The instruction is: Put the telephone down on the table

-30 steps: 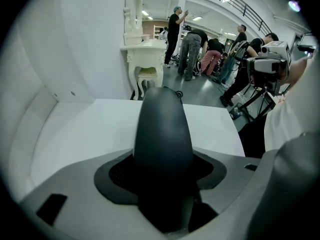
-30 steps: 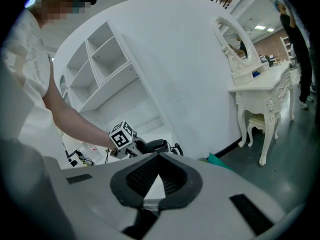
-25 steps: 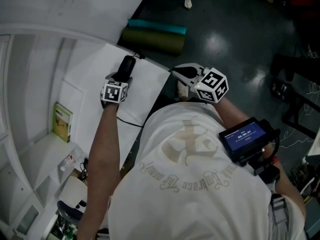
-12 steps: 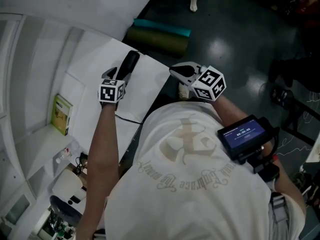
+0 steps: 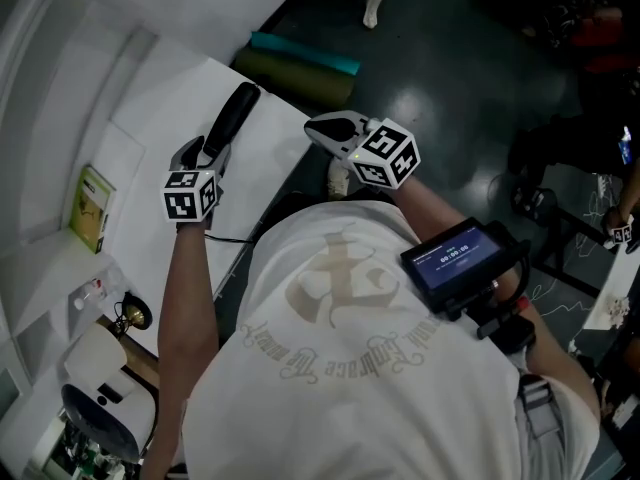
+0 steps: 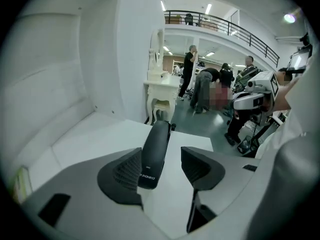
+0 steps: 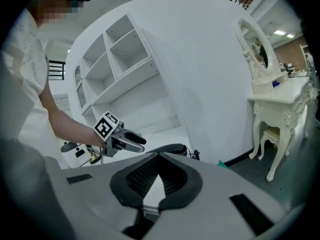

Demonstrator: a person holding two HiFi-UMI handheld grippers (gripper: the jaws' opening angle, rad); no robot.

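The telephone (image 5: 230, 118), a black handset, lies on the white table (image 5: 150, 88), near the table's far edge. The left gripper (image 6: 161, 159) is positioned over the table with the handset between its jaws. The jaws stand wide and are closing. The handset sits against the left pad, with a visible gap to the right pad. The right gripper (image 7: 157, 156) is held just off the table's near edge. Its jaw tips meet and hold nothing.
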